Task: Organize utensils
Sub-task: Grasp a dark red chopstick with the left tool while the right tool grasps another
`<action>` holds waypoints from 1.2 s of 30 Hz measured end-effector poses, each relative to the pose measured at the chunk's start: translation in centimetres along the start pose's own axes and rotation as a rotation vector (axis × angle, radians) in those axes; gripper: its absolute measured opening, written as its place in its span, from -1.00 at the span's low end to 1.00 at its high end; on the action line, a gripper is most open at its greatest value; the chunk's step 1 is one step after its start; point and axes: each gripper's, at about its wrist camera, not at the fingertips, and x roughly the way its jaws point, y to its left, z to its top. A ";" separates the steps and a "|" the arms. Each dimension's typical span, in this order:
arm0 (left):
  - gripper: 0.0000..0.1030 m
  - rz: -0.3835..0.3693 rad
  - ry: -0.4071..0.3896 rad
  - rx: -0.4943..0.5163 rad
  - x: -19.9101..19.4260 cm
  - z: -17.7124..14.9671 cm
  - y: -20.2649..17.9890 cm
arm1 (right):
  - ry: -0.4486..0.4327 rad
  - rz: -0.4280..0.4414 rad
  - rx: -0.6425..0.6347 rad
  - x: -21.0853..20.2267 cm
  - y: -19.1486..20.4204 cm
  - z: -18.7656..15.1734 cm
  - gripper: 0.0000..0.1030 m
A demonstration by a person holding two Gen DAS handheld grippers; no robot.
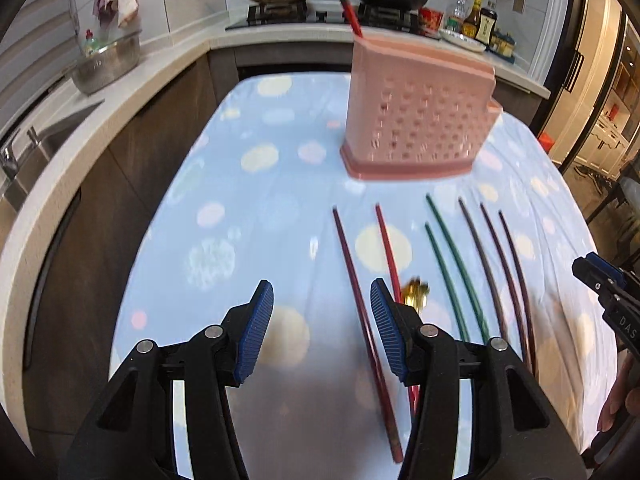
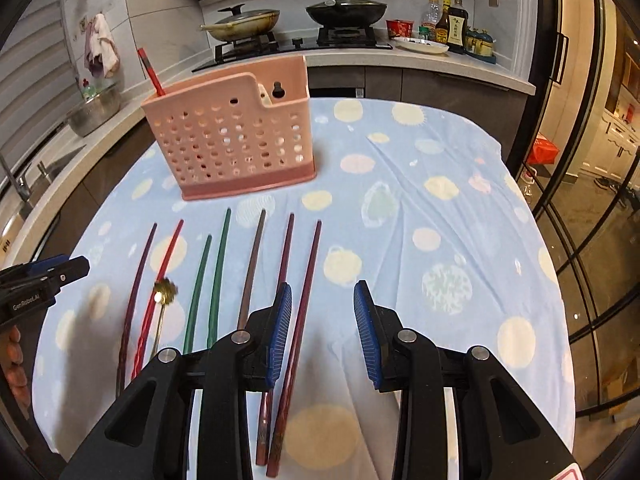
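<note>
A pink perforated utensil holder [image 2: 232, 140] stands on the blue dotted tablecloth, with one red chopstick [image 2: 151, 71] upright in it; it also shows in the left wrist view [image 1: 416, 120]. Several chopsticks lie in a row in front of it: dark red [image 2: 138, 292], red [image 2: 162, 272], green [image 2: 218, 276], brown [image 2: 252, 268], maroon [image 2: 306, 292]. A small gold spoon [image 2: 164, 292] lies among them, seen also in the left wrist view [image 1: 416, 292]. My left gripper [image 1: 322, 300] is open and empty, above the leftmost chopsticks. My right gripper [image 2: 322, 300] is open and empty, above the rightmost chopsticks.
The tablecloth [image 2: 440, 220] covers the table. Behind it a kitchen counter holds a stove with two lidded pans [image 2: 344, 12], sauce bottles [image 2: 448, 24] and a metal bowl [image 1: 106, 64]. A sink [image 1: 24, 152] is at left. Glass doors [image 2: 600, 160] stand at right.
</note>
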 end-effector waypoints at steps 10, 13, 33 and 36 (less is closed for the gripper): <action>-0.06 -0.026 0.102 0.000 0.9 -6.0 -1.0 | 0.090 0.034 0.020 0.2 0.5 -6.1 -0.37; -0.06 -0.033 0.102 0.011 0.7 -6.6 -1.7 | 0.098 0.041 0.018 0.2 0.8 -6.8 -0.37; -0.06 -0.036 0.124 0.013 1.2 -8.0 -2.3 | 0.120 0.001 -0.044 0.9 1.7 -8.8 -0.49; -0.07 -0.031 0.132 0.026 1.4 -8.5 -2.6 | 0.119 0.002 -0.043 0.8 1.5 -9.0 -0.51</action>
